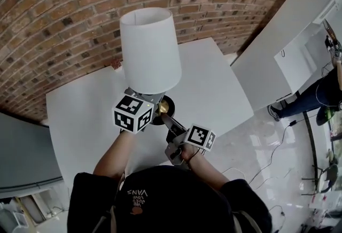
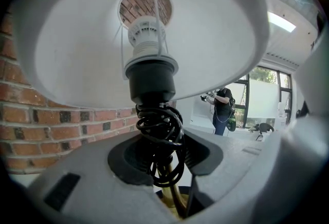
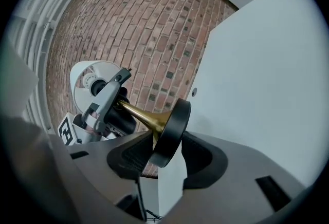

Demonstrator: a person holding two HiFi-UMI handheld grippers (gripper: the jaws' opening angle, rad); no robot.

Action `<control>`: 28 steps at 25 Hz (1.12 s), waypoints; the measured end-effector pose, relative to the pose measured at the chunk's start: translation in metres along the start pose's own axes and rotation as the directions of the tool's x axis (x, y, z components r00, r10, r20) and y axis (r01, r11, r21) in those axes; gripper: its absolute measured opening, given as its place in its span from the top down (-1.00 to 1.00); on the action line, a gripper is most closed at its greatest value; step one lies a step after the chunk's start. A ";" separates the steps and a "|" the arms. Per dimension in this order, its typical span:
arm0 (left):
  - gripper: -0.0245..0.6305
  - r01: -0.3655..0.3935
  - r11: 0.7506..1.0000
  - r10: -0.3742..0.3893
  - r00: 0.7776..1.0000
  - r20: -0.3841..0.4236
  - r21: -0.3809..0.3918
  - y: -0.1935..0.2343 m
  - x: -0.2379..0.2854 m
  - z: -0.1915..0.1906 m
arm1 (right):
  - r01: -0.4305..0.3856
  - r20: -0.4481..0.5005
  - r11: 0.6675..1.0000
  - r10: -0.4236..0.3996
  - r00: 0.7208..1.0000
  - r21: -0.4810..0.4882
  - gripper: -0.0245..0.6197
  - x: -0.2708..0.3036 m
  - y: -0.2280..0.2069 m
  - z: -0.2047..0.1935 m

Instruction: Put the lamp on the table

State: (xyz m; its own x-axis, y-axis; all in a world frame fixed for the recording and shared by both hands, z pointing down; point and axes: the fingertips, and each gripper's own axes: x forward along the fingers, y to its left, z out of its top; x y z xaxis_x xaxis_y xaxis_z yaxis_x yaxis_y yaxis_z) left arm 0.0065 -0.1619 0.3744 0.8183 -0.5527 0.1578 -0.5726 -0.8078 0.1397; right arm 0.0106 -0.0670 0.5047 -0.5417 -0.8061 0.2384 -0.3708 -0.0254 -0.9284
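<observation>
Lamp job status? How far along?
Done: lamp is up, over the white table. In hand: left tool clamps the cord-wrapped stem, right tool clamps the black base by its edge. Left: seat the base flat, then open both tools; whether it touches already, I can't tell.

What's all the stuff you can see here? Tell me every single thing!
lamp: one, white shade, brass stem, black base, held in both grippers over the table
cord: one, black, coiled round the lamp's stem under the shade
table: one, white, by the wall
brick wall: one, red-brown, behind the table
other person: one, dark clothes, far right on the shiny floor
left gripper: one, grey, shut on the lamp's stem
right gripper: one, grey, shut on the lamp's base
</observation>
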 end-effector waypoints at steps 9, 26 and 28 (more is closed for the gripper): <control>0.46 -0.163 0.986 0.163 0.987 0.008 -0.041 0.020 0.029 0.005 | -0.040 -0.181 0.999 0.033 0.983 -0.032 0.38 0.015 -0.014 0.038; 0.47 -0.342 0.934 0.346 0.938 0.027 -0.101 0.071 0.057 0.008 | -0.115 -0.318 0.986 0.071 0.945 -0.122 0.12 0.059 -0.033 0.084; 0.47 -0.340 0.934 0.344 0.939 0.023 -0.109 0.078 0.063 0.005 | -0.106 -0.309 0.985 0.061 0.949 -0.133 0.11 0.062 -0.037 0.090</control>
State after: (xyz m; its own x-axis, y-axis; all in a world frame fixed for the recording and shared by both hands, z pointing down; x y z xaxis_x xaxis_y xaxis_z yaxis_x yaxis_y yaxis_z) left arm 0.0136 -0.2603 0.3898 0.5722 -0.8016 0.1732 -0.8184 -0.5446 0.1833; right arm 0.0592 -0.1691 0.5283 -0.7696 -0.5840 0.2581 -0.4081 0.1390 -0.9023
